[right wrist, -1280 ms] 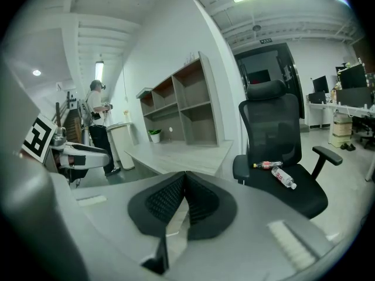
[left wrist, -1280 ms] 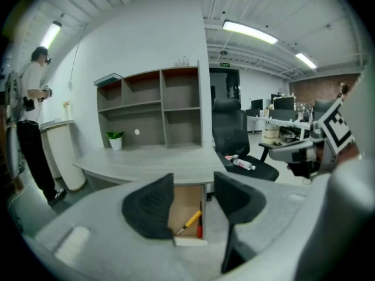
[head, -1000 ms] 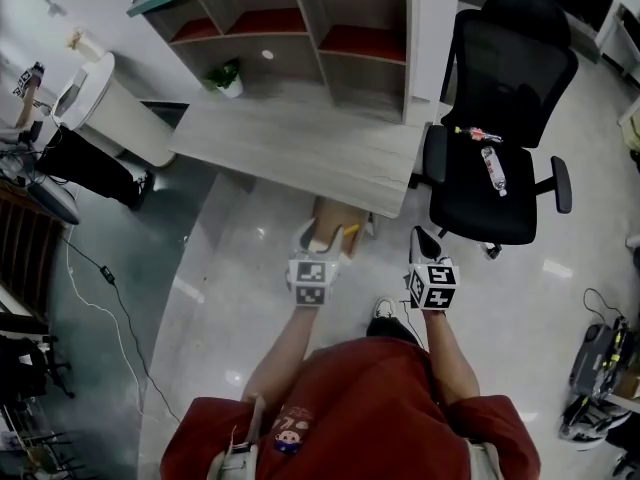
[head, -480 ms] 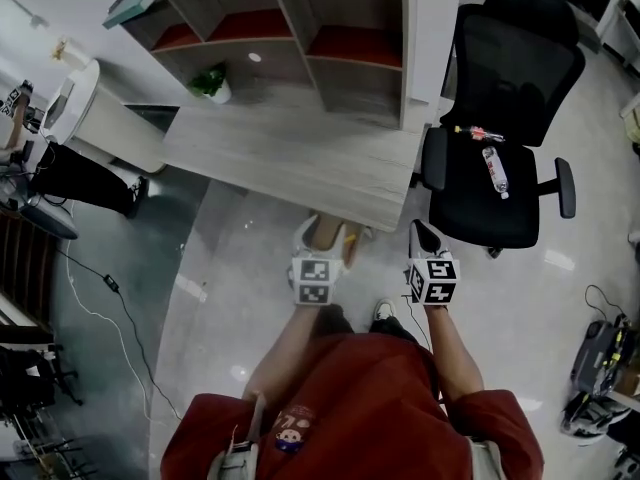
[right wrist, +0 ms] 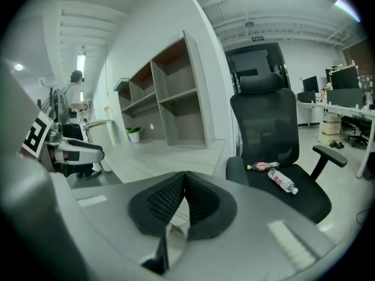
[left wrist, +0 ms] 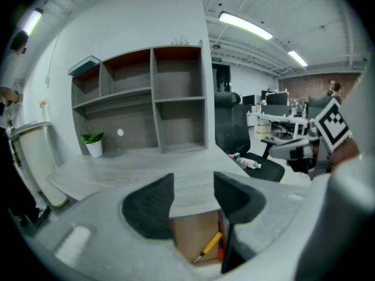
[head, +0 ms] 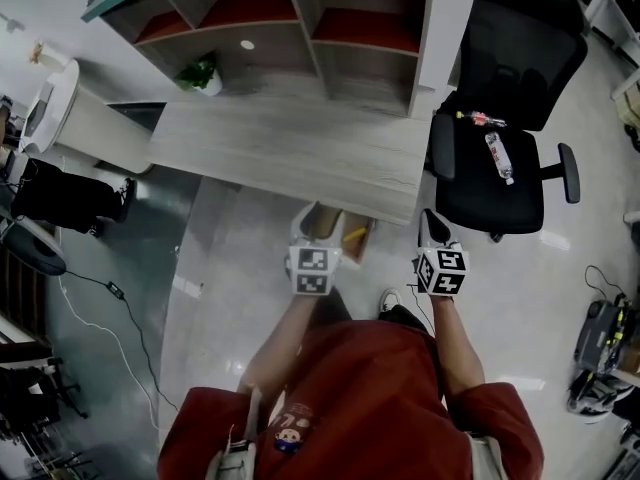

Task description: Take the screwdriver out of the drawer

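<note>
The pale wood counter [head: 290, 148] carries a tall open shelf unit [head: 300, 18] along its far edge. A black office chair [head: 520, 58] stands just off the counter's right end. Under the counter's near edge, close to its right corner, a drawer [head: 328, 220] stands pulled out, its brown inside showing.

The left claw [left wrist: 193, 195] is held at the drawer's near end, pointing toward the counter's near edge. Its jaws are spread apart with nothing between them, and the drawer's inside shows through the gap. The right claw [right wrist: 185, 186] is off to the right of the drawer, between it and the chair. Its jaws are pressed together and grip nothing.

Two bottles lie on the chair seat: a clear bottle [head: 498, 158] and a smaller dark bottle [head: 478, 120] behind it. A small potted plant [head: 200, 73] sits on the counter at the foot of the shelf unit's left end.

The screwdriver [left wrist: 212, 243], yellow-handled, lies inside the drawer along its right side, apart from both claws.
</note>
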`<action>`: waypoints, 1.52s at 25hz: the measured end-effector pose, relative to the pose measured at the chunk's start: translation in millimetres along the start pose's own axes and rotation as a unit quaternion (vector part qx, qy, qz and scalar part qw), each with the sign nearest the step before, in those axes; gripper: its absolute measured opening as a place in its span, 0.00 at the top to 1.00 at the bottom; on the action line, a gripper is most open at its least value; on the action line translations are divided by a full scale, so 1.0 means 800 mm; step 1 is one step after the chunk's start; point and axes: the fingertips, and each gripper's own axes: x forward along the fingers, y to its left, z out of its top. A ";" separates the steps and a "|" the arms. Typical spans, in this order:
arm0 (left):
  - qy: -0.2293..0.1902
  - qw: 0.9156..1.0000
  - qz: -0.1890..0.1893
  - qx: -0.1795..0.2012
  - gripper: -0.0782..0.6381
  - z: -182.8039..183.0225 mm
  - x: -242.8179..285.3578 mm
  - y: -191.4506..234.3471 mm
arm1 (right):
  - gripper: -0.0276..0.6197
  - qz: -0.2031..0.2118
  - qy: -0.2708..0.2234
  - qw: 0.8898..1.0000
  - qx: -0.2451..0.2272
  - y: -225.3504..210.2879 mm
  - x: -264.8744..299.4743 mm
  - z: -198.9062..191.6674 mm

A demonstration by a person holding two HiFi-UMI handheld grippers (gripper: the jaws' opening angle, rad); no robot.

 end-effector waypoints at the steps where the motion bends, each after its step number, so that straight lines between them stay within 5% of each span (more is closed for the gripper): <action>1: 0.000 1.000 -0.001 0.000 0.60 -0.002 0.001 0.004 | 0.95 -0.002 0.002 1.000 -0.001 0.003 0.003 -0.001; 18: 0.063 0.996 -0.064 0.028 0.60 -0.113 0.056 -0.018 | 0.95 0.018 0.057 0.998 0.002 0.040 0.024 -0.092; 38: 0.184 0.962 -0.158 0.123 0.60 -0.320 0.148 -0.060 | 0.95 0.006 0.130 0.991 0.041 0.037 0.045 -0.248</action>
